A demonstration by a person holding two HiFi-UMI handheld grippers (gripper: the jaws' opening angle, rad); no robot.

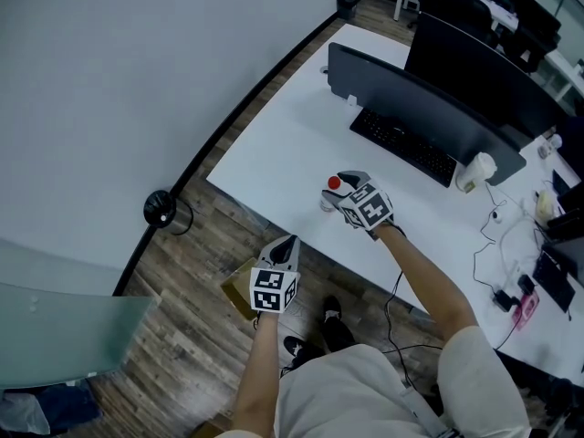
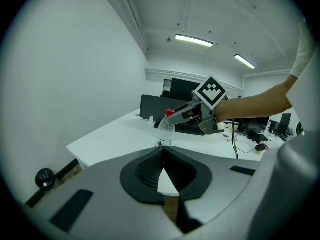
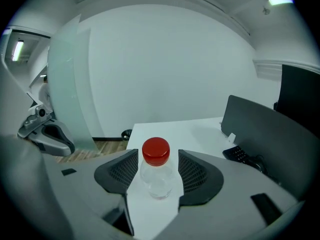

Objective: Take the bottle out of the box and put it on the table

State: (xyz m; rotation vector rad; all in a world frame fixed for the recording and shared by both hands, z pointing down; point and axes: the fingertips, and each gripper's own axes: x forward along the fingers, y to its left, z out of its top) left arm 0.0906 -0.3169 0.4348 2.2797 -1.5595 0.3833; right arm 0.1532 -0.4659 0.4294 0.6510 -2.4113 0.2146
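Head view, looking steeply down: a white counter (image 1: 274,153) runs diagonally across the scene, carrying a dark monitor (image 1: 429,99) and a black keyboard (image 1: 401,142). Near the counter's front edge stands a small clear bottle (image 1: 334,183) with a red cap. The right claw (image 1: 338,192) reaches in from the person's outstretched arm, with one jaw on each side of the bottle. The left claw (image 1: 286,247) hangs lower, off the counter, above a brown cardboard box (image 1: 237,290) that sits on the wooden floor (image 1: 182,336) beside the person's feet.

Left gripper view: the left claw (image 2: 163,151) is narrow, its two dark pads meeting at the tips with nothing between them. Only a sliver of white counter edge and brown cardboard shows in the wedge beneath them. Past the tips, the bottle (image 2: 165,131) stands upright on the counter (image 2: 120,136). The right claw (image 2: 171,116) is at the bottle's neck, with its checkered marker cube (image 2: 210,91) above and the person's forearm (image 2: 255,104) stretching off to the right.

Right gripper view: the right claw (image 3: 157,168) is wide. The bottle (image 3: 156,151) stands upright on the counter (image 3: 175,129) between the two ribbed pads. A thin gap shows on each side, so the pads are not pressing on it. The monitor (image 3: 265,129) and part of the keyboard (image 3: 240,155) are at the right. The left claw (image 3: 47,134) is visible at the far left, lower, over the floor.
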